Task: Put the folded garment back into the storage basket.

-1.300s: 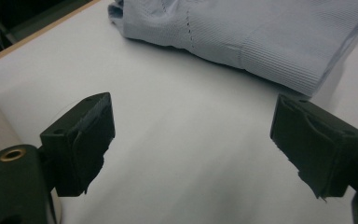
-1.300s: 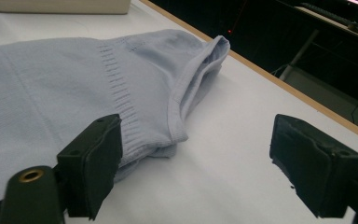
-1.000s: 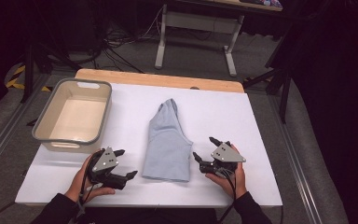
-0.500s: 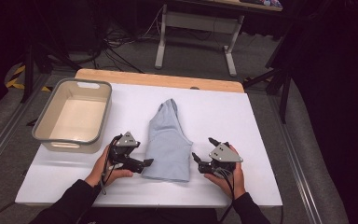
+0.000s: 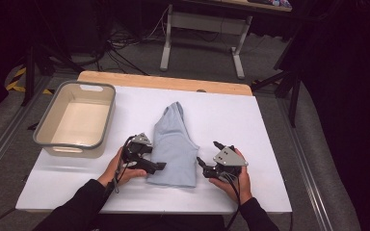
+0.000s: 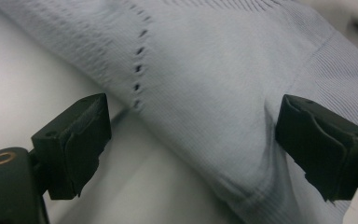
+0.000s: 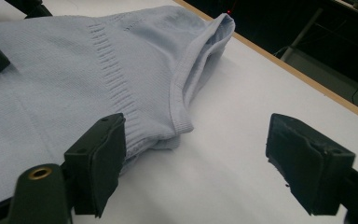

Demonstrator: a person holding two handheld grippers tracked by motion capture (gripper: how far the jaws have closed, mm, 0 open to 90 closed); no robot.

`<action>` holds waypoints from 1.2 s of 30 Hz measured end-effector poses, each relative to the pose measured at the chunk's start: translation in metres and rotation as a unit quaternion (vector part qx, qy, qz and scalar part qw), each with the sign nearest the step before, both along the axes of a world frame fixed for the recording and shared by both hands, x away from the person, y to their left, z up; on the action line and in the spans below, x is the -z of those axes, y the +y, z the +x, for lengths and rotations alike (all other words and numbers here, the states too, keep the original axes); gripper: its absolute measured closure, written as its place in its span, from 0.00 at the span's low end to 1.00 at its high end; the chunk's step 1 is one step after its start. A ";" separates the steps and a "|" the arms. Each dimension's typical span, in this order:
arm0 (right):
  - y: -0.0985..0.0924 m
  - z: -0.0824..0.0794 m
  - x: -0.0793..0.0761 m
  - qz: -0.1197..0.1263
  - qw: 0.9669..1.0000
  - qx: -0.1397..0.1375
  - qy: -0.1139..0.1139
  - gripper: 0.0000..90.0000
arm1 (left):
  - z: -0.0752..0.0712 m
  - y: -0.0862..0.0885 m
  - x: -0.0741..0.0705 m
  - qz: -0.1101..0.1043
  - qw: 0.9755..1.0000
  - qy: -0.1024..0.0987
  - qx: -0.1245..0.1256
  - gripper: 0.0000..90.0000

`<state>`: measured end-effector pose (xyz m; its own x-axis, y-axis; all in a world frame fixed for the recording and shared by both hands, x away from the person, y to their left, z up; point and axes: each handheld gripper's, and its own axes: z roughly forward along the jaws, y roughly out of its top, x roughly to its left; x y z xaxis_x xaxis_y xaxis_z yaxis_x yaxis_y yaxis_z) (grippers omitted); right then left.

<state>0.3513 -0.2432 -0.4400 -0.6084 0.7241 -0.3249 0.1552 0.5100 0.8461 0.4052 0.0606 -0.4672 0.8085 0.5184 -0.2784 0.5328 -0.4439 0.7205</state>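
tabletop (image 5: 250, 115): white sheet over wood
middle: folded light-blue sweater (image 5: 173, 144)
left: empty grey-rimmed tub (image 5: 77, 120)

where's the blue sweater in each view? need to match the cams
High view: sweater lies folded mid-table, between the two grippers.
Left gripper view: sweater spans the top and right, one corner between the open jaws.
Right gripper view: sweater covers the upper left, edge beside the left jaw.
Shared landmark: white table.
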 end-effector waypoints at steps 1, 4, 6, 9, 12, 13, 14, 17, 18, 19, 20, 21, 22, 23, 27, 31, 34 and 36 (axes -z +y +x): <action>0.000 0.000 0.000 0.000 1.000 0.000 0.000 0.23 | 0.000 0.000 0.000 0.000 1.000 0.000 0.000 0.13; 0.005 0.002 0.000 -0.004 1.000 -0.006 -0.001 0.23 | 0.000 -0.006 0.000 0.004 1.000 -0.002 0.002 0.13; 0.008 0.006 -0.001 -0.002 1.000 -0.005 0.001 0.24 | 0.000 -0.008 -0.001 0.005 1.000 -0.006 -0.001 0.16; 0.012 0.012 -0.004 0.002 1.000 -0.004 0.011 0.24 | 0.000 -0.009 -0.001 0.003 1.000 -0.007 -0.003 0.19; 0.016 0.019 -0.006 0.003 1.000 -0.002 0.014 0.24 | 0.000 -0.008 -0.001 0.004 1.000 -0.004 -0.004 0.22; 0.018 0.021 -0.007 0.003 1.000 -0.001 0.019 0.23 | 0.000 -0.007 -0.001 0.002 1.000 -0.003 -0.005 0.24; 0.020 0.024 -0.007 0.002 1.000 0.000 0.023 0.23 | 0.000 -0.007 -0.001 0.002 1.000 -0.003 -0.005 0.25; 0.025 0.030 -0.008 0.001 0.999 0.001 0.033 0.22 | 0.000 -0.007 -0.001 0.002 1.000 -0.005 -0.002 0.27; 0.027 0.033 -0.008 0.003 0.999 0.000 0.036 0.22 | -0.001 -0.007 -0.001 0.002 1.000 -0.003 -0.002 0.29; 0.031 0.037 -0.007 -0.003 0.999 0.005 0.042 0.21 | -0.001 -0.007 -0.001 0.000 1.000 -0.003 -0.001 0.32; 0.034 0.043 -0.007 0.003 0.998 0.003 0.055 0.19 | -0.002 -0.007 -0.001 0.000 1.000 -0.004 -0.002 0.34; 0.035 0.047 -0.007 0.008 0.998 0.002 0.069 0.18 | -0.002 -0.007 -0.001 0.000 1.000 -0.003 -0.002 0.34; 0.035 0.047 -0.007 0.008 0.998 0.002 0.069 0.18 | -0.002 -0.007 -0.001 0.000 1.000 -0.003 -0.002 0.35; 0.037 0.051 -0.007 0.007 0.997 0.006 0.076 0.17 | -0.002 -0.007 -0.002 0.002 1.000 -0.003 0.000 0.35; 0.041 0.062 -0.011 0.025 0.996 0.018 0.090 0.16 | -0.005 -0.008 -0.002 0.003 1.000 -0.006 0.001 0.39; 0.050 0.075 -0.010 0.017 0.993 0.019 0.114 0.15 | -0.006 -0.008 -0.002 0.003 1.000 -0.007 0.003 0.43; 0.055 0.083 -0.004 0.007 0.991 0.021 0.135 0.12 | -0.008 -0.009 -0.002 0.006 1.000 -0.009 0.004 0.45; 0.057 0.088 0.001 -0.003 0.989 0.024 0.148 0.10 | -0.010 -0.010 -0.002 0.006 1.000 -0.012 0.007 0.47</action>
